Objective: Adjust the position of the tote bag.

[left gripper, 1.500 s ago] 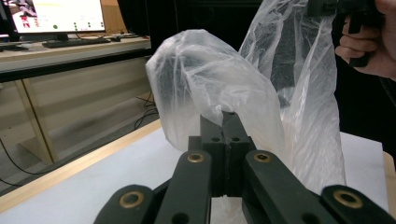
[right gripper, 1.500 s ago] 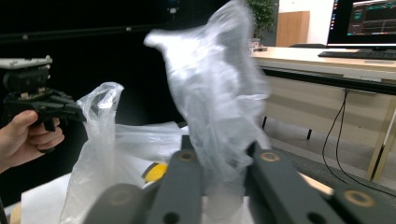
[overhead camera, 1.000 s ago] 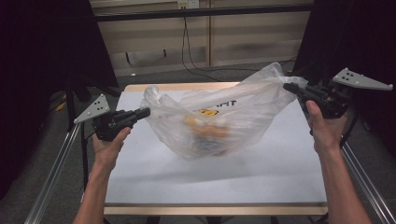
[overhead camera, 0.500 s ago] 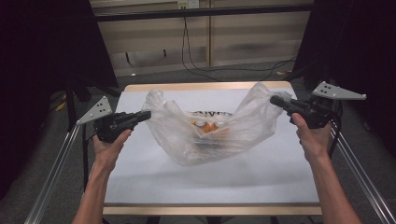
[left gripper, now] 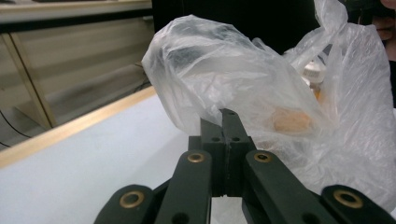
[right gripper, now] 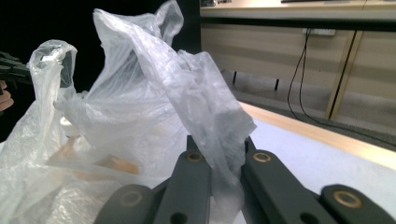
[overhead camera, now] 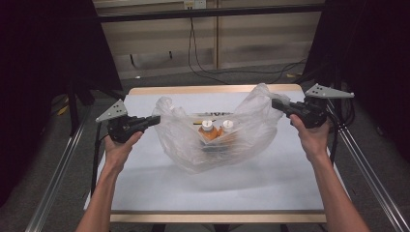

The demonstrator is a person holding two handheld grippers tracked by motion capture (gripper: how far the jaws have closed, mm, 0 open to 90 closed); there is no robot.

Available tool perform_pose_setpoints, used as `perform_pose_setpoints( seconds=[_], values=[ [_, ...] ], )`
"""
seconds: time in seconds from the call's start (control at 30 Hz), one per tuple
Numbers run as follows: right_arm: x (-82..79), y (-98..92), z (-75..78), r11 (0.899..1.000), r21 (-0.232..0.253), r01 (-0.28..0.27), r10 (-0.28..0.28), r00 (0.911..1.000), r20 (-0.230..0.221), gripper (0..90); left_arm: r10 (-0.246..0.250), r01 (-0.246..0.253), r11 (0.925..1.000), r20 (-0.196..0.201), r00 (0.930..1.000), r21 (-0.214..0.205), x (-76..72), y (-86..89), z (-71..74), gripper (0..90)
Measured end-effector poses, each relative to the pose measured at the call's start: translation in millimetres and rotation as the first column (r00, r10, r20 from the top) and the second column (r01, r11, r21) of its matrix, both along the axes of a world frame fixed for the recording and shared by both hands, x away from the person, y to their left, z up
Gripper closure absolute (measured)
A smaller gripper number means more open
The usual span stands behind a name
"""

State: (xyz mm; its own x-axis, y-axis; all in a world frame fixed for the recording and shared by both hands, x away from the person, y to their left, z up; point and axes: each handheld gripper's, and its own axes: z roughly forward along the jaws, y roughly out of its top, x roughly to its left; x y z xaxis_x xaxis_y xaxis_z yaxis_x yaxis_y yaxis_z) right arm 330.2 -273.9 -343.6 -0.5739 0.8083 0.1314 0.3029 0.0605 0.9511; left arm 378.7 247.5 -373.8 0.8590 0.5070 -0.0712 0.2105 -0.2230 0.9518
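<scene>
High view: a pale grey surface [overhead camera: 159,193] with a wooden rim spans the middle of the frame, a person's forearms entering from the bottom corners. At the centre sits a clear plastic bag [overhead camera: 251,133], its belly resting on the surface while its two top corners are drawn out toward the left and right of the frame. Inside, near the middle, stand two orange bottles with white caps [overhead camera: 215,130], upright and close together.

At centre left, the left claw [overhead camera: 155,120] is fully closed, pinching one bag corner. In the left gripper view, the film bunches just above the shut jaws. At centre right, the right claw [overhead camera: 274,103] is likewise clamped on the opposite corner. In the right gripper view, crumpled film drapes down between its jaws.

The bag looks thin, soft and slippery, likely to stretch or tear if pulled hard. Its weight probably lies almost wholly in the bottles, which could tip or roll as the film shifts. The gathered, doubled-up corners appear the safest places to grip.
</scene>
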Motion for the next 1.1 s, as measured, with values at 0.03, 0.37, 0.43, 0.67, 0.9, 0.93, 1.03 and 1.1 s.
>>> perform_pose_setpoints(
  seconds=[0.03, 0.37, 0.43, 0.67, 0.9, 0.93, 1.03, 1.1],
  values=[
    [0.6, -1.0, -2.4, 1.0, 0.001, 0.005, -0.005, 1.0, -0.009, 90.0, 0.007, -0.007, 0.9999, -0.01, 0.9999, 0.008, 0.4, 0.3, -1.6, 90.0],
    [5.8, -7.3, -36.0, 0.999, -0.043, 0.01, -0.014, 0.9948, -0.101, 90.0, 0.008, -0.005, 0.9949, -0.038, 0.9992, 0.101, 2.2, -3.6, -14.6, 90.0],
    [5.5, -8.1, -39.5, 0.998, -0.063, 0.016, -0.024, 0.9925, -0.12, 90.0, 0.005, 0.0, 0.9917, -0.038, 0.9993, 0.129, 1.3, -4.8, -16.1, 90.0],
    [-3.3, -8.0, -46.8, 0.995, -0.096, -0.013, -0.001, 0.9898, -0.142, 90.0, -0.014, 0.025, 0.9808, -0.059, 0.9982, 0.194, -2.6, -8.8, -22.4, 90.0],
    [-5.4, -7.8, -57.9, 0.991, -0.128, -0.037, 0.013, 0.9828, -0.184, 90.0, -0.008, 0.025, 0.9678, -0.068, 0.9976, 0.251, -0.1, -12.9, -29.9, 90.0],
    [-5.4, -7.8, -57.9, 0.991, -0.128, -0.037, 0.013, 0.9828, -0.184, 90.0, -0.007, 0.026, 0.965, -0.071, 0.9975, 0.261, 0.1, -13.8, -31.1, 90.0],
    [-2.1, -6.6, -64.2, 0.987, -0.155, -0.036, 0.004, 0.9793, -0.202, 90.0, 0.007, 0.016, 0.9573, -0.079, 0.9968, 0.289, 0.4, -17.0, -35.9, 90.0],
    [-0.5, -6.9, -67.9, 0.986, -0.164, -0.034, -0.002, 0.9766, -0.215, 90.0, 0.009, 0.016, 0.9489, -0.078, 0.9969, 0.315, 1.9, -16.8, -39.2, 90.0]
  ],
)
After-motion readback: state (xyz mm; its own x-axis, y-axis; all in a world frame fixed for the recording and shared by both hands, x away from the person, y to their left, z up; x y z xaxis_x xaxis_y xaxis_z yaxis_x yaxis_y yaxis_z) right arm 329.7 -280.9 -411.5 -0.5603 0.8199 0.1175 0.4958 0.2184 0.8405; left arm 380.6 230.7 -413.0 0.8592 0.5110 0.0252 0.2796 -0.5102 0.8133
